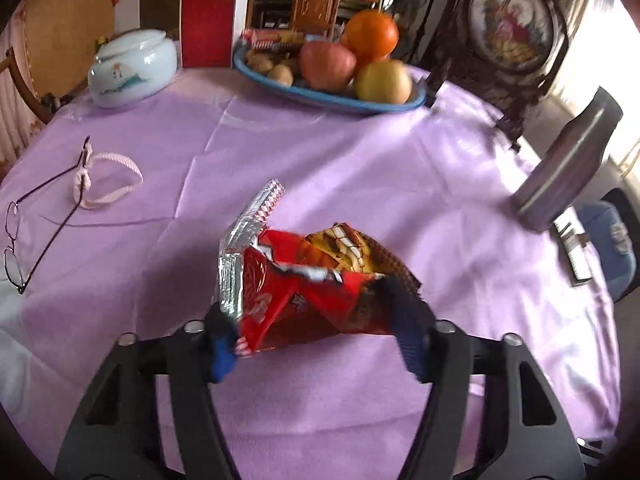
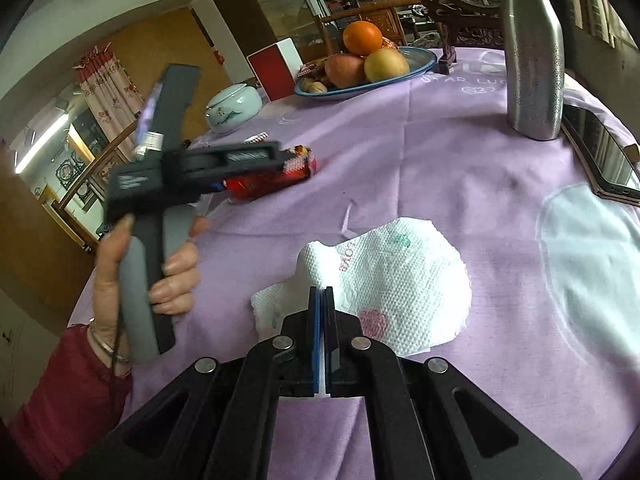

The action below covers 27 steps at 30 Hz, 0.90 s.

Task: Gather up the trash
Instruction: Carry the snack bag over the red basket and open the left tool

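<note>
Nearest, the right gripper (image 2: 321, 300) has its jaws pressed together on the near edge of the white paper towel (image 2: 384, 284) lying on the bench (image 2: 440, 152). Far left, the left gripper (image 1: 308, 312) jaws pinch the red snack wrapper (image 1: 312, 288) across its long axis.

three fruits (image 1: 352, 66), one snack wrapper (image 1: 312, 280), one paper towel (image 2: 384, 284)

Both wrist views look steeply down, close over the purple table (image 1: 320, 152), sharing the fruit bowl (image 2: 420, 65).
</note>
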Motion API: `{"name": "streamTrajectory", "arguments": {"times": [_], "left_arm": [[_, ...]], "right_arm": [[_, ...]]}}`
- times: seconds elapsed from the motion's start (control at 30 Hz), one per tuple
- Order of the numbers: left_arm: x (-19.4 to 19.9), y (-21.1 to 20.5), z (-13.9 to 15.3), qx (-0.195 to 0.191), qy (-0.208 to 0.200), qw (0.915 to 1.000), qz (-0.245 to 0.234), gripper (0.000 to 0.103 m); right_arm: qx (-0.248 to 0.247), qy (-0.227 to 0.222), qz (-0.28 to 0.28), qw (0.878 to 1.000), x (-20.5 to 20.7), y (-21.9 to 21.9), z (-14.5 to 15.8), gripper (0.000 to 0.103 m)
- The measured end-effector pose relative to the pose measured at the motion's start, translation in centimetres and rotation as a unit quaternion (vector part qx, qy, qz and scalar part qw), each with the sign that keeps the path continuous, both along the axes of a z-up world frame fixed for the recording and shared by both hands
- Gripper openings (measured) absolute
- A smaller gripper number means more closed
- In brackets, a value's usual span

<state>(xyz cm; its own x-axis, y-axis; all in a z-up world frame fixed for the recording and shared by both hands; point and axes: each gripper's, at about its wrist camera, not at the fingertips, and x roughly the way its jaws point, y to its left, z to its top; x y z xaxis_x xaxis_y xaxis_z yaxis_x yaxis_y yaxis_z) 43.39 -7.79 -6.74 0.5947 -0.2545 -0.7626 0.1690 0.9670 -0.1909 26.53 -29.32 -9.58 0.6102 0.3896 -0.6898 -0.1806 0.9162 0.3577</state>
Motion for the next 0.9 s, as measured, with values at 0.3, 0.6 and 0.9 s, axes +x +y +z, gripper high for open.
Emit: {"name": "streamTrajectory", "arguments": {"times": [0.3, 0.6, 0.9], "left_arm": [[-6.0, 2.4, 4.6, -0.064, -0.057, 0.9962, -0.013, 0.059], [-14.3, 5.5, 8.2, 0.000, -0.110, 0.9938, 0.010, 0.059], [-22.1, 10.1, 11.3, 0.018, -0.148, 0.9877, 0.047, 0.059]], "right_arm": [[0.028, -0.003, -0.019, 0.999, 0.1, -1.2, 0.1, 0.003], [0.056, -0.029, -0.015, 0.998, -0.6, -1.9, 0.8, 0.003], [0.101, -0.078, 0.011, 0.992, -2.8, -1.7, 2.2, 0.002]]}}
